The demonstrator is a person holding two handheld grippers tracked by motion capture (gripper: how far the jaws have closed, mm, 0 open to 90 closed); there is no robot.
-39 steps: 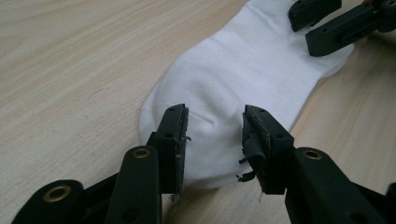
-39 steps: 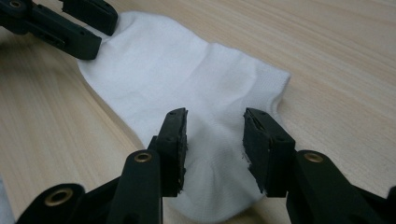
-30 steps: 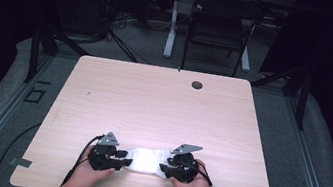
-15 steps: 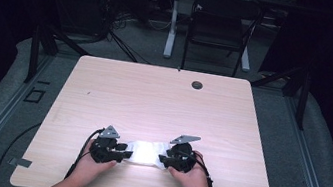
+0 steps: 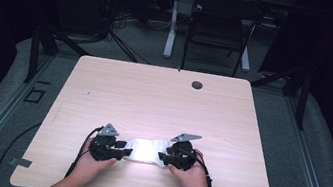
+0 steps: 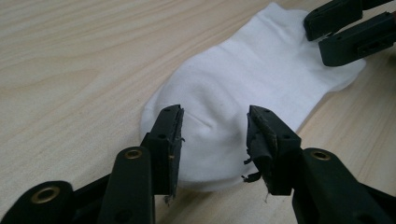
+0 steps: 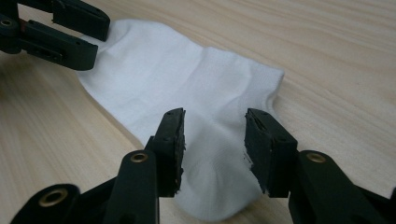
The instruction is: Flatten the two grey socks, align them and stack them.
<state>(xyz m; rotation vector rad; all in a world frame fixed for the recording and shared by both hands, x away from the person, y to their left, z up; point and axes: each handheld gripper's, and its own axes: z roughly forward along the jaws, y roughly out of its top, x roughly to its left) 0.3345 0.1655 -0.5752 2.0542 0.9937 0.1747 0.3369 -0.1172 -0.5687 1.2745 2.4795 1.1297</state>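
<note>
Jaws of both grippers stand apart, just widened, over the white sock (image 6: 243,84), whose creases the high view washes out.

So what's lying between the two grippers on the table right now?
A white sock lies flat between the left gripper and the right gripper, one end under each pair of open jaws; the high view shows it.

plain white sock (image 6: 243,88) on a pale wood-grain table (image 5: 153,101).
</note>
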